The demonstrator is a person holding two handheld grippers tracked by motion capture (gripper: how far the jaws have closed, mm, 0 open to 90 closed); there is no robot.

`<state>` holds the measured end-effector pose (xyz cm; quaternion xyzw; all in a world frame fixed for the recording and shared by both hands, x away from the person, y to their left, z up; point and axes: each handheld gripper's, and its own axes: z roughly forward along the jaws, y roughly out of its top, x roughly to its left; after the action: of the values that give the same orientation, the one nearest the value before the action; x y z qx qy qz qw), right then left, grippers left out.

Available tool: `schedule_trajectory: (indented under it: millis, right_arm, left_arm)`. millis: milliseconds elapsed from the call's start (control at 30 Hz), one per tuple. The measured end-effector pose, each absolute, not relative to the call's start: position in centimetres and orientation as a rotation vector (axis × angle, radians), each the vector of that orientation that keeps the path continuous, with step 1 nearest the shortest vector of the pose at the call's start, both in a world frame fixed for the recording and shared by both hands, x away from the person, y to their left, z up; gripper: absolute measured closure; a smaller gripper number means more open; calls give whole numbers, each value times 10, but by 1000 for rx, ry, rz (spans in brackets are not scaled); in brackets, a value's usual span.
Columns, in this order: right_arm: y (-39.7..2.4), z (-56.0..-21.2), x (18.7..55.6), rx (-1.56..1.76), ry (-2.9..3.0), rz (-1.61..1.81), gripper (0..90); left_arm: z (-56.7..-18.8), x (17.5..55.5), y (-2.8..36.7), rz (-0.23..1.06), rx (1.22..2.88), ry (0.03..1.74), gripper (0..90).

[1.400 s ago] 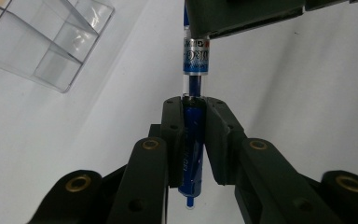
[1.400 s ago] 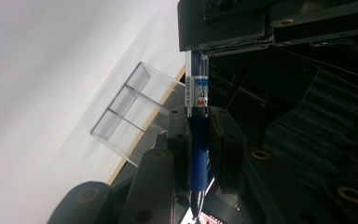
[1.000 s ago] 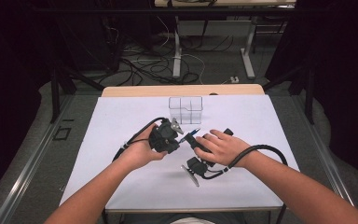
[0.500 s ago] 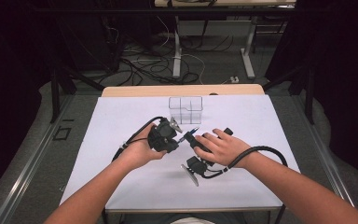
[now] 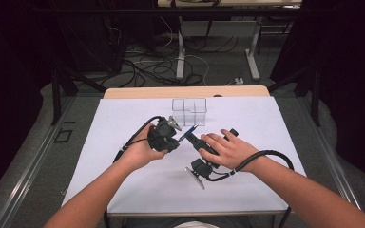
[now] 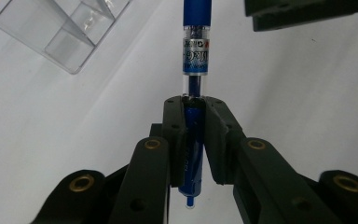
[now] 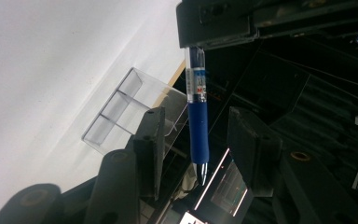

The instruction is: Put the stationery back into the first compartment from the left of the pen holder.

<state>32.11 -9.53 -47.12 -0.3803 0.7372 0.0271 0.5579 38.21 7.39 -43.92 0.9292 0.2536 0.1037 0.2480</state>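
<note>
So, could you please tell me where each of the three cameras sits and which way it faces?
High view: above the person's side, looking forward and down at the table; forearms and both hands show.
Left gripper view: rides the left gripper, looking along jaws shut on the blue pen.
Right gripper view: rides the right gripper, whose jaws have just been opening beside the pen.
All three share the pen and the clear organizer.
</note>
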Motion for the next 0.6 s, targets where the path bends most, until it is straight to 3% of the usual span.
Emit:
schedule_trajectory:
  millis: [600]
  right_arm:
    - [-103,-468,331,-582,1884,126,435]
  left_arm:
    - [-432,397,91,321,2373,823,796]
